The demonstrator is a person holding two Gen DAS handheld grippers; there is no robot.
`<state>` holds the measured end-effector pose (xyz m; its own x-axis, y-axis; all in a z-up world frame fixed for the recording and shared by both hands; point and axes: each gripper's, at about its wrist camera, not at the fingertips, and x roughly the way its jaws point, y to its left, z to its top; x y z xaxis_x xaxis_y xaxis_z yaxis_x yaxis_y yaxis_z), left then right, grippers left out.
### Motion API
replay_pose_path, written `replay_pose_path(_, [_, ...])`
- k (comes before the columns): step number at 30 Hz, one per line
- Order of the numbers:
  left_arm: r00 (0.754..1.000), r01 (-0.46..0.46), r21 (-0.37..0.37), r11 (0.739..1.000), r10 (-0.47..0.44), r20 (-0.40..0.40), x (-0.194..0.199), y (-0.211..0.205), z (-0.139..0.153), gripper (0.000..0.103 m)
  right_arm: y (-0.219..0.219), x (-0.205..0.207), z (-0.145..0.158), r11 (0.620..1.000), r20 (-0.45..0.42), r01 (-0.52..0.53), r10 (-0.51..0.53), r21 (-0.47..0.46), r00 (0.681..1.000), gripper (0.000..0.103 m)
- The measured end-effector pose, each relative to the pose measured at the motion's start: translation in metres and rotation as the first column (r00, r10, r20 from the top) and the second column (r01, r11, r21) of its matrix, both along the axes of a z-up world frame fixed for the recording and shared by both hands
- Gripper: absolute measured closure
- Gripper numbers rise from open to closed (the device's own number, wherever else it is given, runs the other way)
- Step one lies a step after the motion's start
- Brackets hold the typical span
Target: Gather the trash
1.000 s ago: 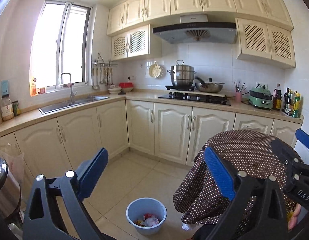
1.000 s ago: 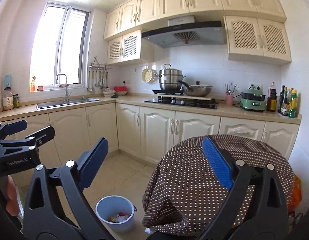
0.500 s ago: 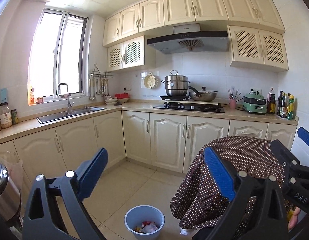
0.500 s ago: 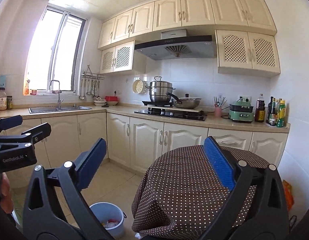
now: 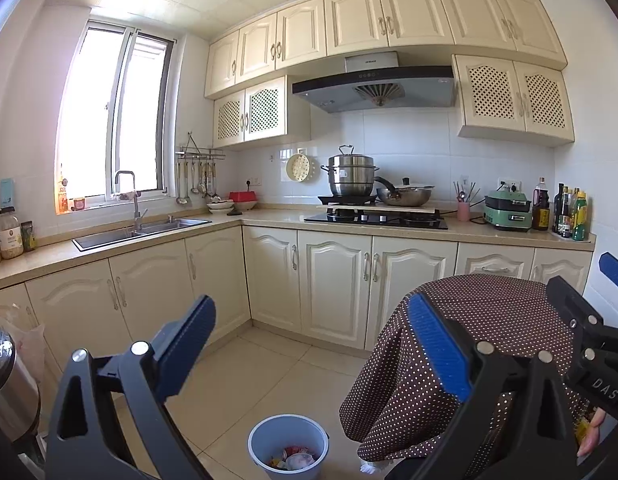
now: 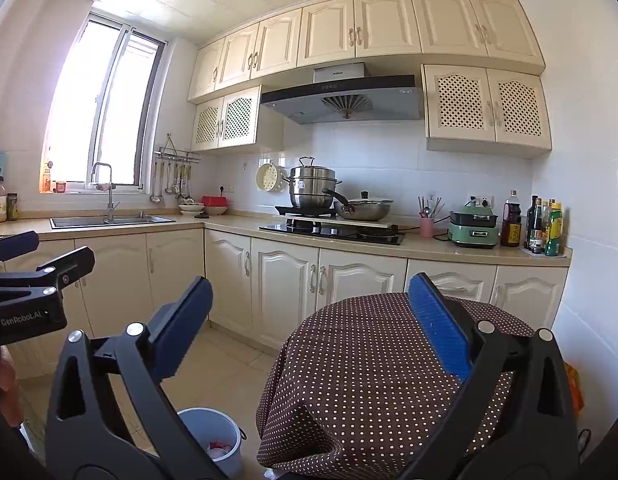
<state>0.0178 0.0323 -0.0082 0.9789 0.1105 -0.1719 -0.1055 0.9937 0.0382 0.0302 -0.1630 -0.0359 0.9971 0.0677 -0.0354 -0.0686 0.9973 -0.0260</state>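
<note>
A light blue waste bin (image 5: pixel 288 444) stands on the tiled floor, low in the left wrist view, with crumpled wrappers inside. The same bin (image 6: pixel 213 440) shows at the bottom of the right wrist view, partly hidden behind a finger. My left gripper (image 5: pixel 311 322) is open and holds nothing, raised well above the bin. My right gripper (image 6: pixel 309 300) is also open and empty, above a round table with a brown dotted cloth (image 6: pixel 369 360). Each gripper appears at the edge of the other's view.
The dotted table (image 5: pixel 489 320) stands right of the bin. Cream cabinets and a countertop (image 5: pixel 269 218) run along the left and back walls, with a sink (image 5: pixel 141 230), a stove with pots (image 5: pixel 373 200) and bottles (image 5: pixel 569 216). A steel appliance (image 5: pixel 9 392) sits at far left.
Both views have tilted upward, so the bin has slid lower in each frame and more ceiling shows. Both grippers stay open.
</note>
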Motion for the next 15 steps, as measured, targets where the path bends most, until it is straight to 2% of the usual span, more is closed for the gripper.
replay_pose_path(15, [1.0,0.005,0.007,1.0,-0.005,0.001,0.0011,-0.0029,-0.002,0.008,0.0006,-0.0011,-0.0003,1.0,-0.001,-0.001,0.001,0.005,1.0,0.006])
